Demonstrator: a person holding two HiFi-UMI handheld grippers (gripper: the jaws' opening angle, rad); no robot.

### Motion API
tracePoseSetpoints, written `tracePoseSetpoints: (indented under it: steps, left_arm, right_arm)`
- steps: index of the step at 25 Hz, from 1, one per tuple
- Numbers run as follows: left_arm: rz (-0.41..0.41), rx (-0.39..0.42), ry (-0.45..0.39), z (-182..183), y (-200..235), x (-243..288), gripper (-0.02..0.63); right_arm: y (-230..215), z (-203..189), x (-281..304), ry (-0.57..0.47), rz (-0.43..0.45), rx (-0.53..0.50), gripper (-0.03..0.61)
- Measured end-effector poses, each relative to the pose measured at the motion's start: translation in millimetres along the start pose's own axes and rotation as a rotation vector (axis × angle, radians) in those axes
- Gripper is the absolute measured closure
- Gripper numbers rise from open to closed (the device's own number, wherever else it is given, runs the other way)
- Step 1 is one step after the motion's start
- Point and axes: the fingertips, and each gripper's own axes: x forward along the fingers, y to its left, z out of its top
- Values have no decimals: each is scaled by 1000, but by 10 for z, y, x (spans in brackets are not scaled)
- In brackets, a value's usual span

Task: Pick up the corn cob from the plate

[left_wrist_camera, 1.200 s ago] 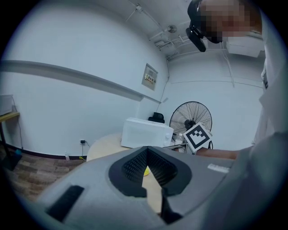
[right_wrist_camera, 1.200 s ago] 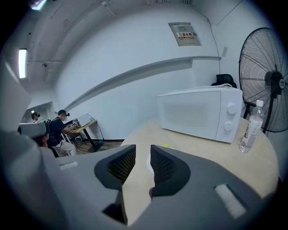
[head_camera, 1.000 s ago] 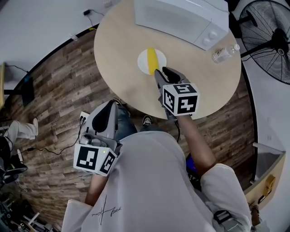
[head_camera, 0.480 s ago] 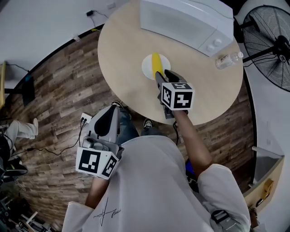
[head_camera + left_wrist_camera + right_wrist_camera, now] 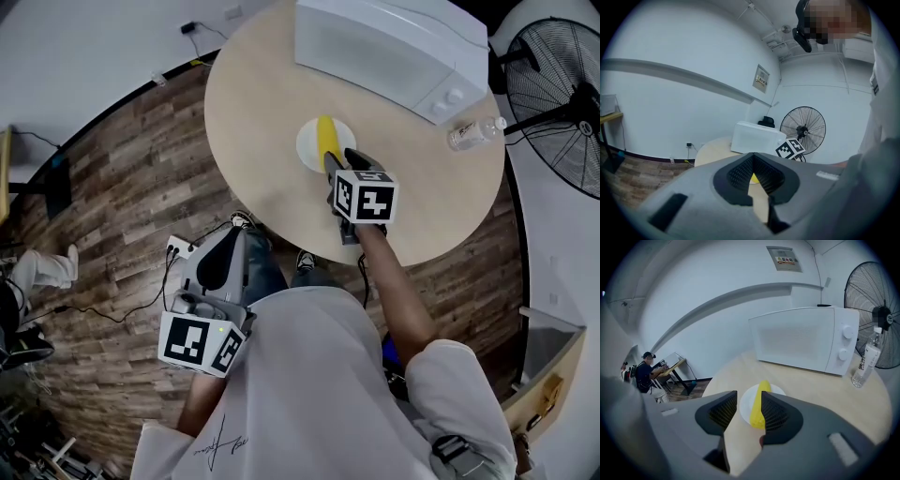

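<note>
My right gripper (image 5: 746, 414) hangs just short of the near end of the yellow corn cob (image 5: 758, 406). Its jaws stand moderately wide and have just been opening. Nothing is between them yet. The cob lies lengthwise on the small round white plate (image 5: 745, 404), running straight away from the fingertips and sitting a little toward the right-hand pad, not centred in the gap.

To do this approach well, I would shift the gripper slightly to its right so the cob lines up with the middle of the gap. Then I would ease forward and down until both pads flank the cob's sides. I judge the jaws are barely wider than the cob, so I would open them a touch more first. A smooth, rounded cob may roll or squirt off the plate if one pad meets it early, so I would close slowly and low on its flanks.

My left gripper (image 5: 225, 251) is held back near my body, well behind the right one, fingertips together and empty.

I count one cob and one plate on the round pale wooden table (image 5: 253, 103). Beyond the right gripper stands one white microwave oven (image 5: 801, 338). Further to its right are one clear plastic bottle (image 5: 866, 359) and one black standing fan (image 5: 874, 310).
</note>
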Motion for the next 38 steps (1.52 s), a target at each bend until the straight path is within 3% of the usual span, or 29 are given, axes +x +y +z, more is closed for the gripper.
tracePoseSetpoints:
  steps: [38]
  left_arm:
    - [26, -15, 54, -53, 277, 29, 623]
  right_arm:
    - [-351, -241, 918, 158, -130, -2, 332]
